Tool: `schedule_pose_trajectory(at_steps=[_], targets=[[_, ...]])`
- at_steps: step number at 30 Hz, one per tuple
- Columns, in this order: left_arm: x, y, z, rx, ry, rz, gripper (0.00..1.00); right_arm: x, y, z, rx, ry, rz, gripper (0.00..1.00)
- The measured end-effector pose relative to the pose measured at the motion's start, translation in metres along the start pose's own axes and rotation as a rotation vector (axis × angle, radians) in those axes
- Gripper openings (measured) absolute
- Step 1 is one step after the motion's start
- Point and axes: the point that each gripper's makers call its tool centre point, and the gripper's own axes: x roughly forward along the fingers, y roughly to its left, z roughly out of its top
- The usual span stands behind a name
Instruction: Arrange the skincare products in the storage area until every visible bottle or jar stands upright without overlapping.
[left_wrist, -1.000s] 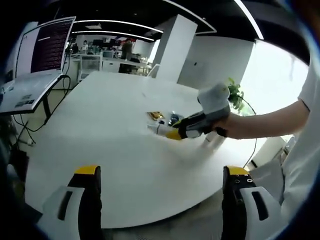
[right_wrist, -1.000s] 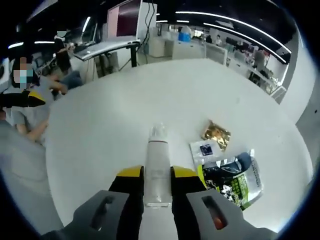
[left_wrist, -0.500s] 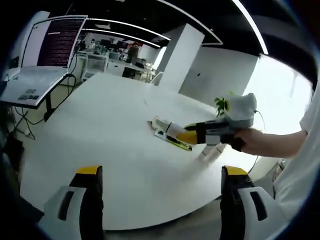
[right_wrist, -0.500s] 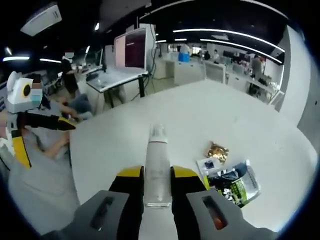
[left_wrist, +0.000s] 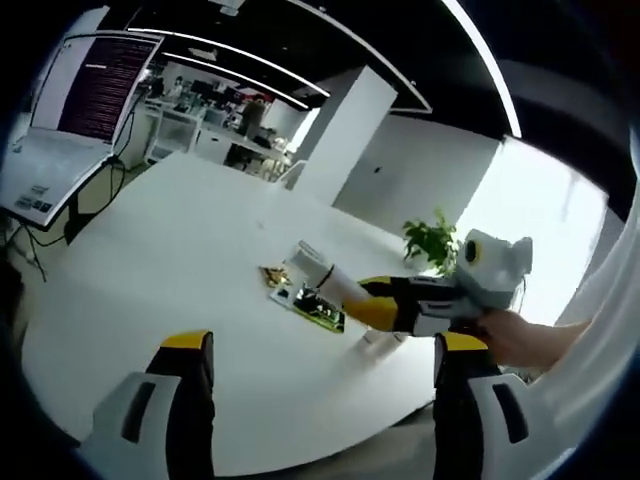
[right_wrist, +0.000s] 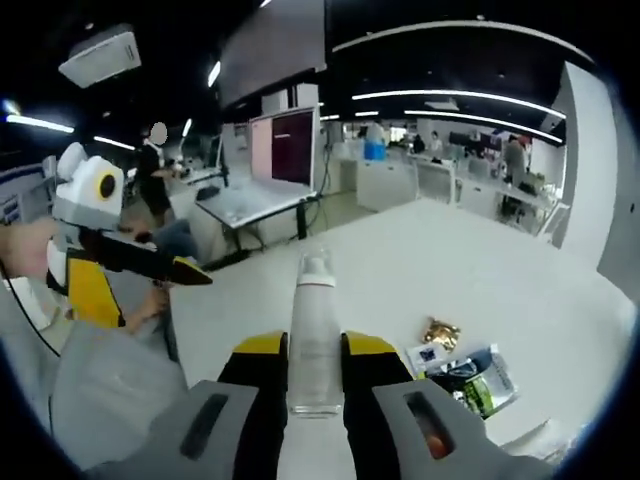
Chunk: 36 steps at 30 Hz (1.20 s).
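Observation:
My right gripper (right_wrist: 315, 345) is shut on a white tube (right_wrist: 315, 300) with a pale cap, held up above the white round table (right_wrist: 400, 260). In the left gripper view that right gripper (left_wrist: 345, 290) comes in from the right, the tube (left_wrist: 320, 264) sticking out of its jaws over the table (left_wrist: 150, 260). Below it lie a gold packet (left_wrist: 273, 272) and a green sachet (left_wrist: 318, 308); the gold packet (right_wrist: 440, 332), a white sachet (right_wrist: 428, 354) and the green sachet (right_wrist: 480, 385) lie close together. My left gripper (left_wrist: 322, 342) is open, nothing between its jaws; it also shows as the left gripper (right_wrist: 190, 272).
A screen on a stand (left_wrist: 70, 110) is beside the table's far left, a potted plant (left_wrist: 435, 240) behind it. A small white item (left_wrist: 380, 340) stands under the right gripper. People sit by desks (right_wrist: 150, 190), with a monitor (right_wrist: 290, 145) beyond.
The right gripper has risen away from the table with the tube still in it; the sachets look smaller. Both views have tilted, and the left gripper has come further into the right gripper view.

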Motion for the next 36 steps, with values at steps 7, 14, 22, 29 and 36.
schedule_pose_trajectory(at_steps=[7,14,22,29,36], targets=[[0.006,-0.026,0.01,-0.044,-0.01,-0.083,0.72,-0.028,0.02,0.024,-0.07,-0.073,0.006,0.2],[0.006,-0.05,0.021,-0.059,-0.025,-0.131,0.65,-0.05,0.038,0.038,-0.134,-0.128,0.009,0.2],[0.006,-0.067,0.018,-0.06,-0.013,-0.155,0.54,-0.062,0.057,0.044,-0.163,-0.16,0.032,0.2],[0.003,-0.074,0.024,-0.106,-0.051,-0.157,0.43,-0.072,0.064,0.047,-0.169,-0.175,0.029,0.2],[0.0,-0.083,0.029,-0.137,-0.091,-0.165,0.27,-0.075,0.068,0.048,-0.168,-0.179,0.022,0.2]])
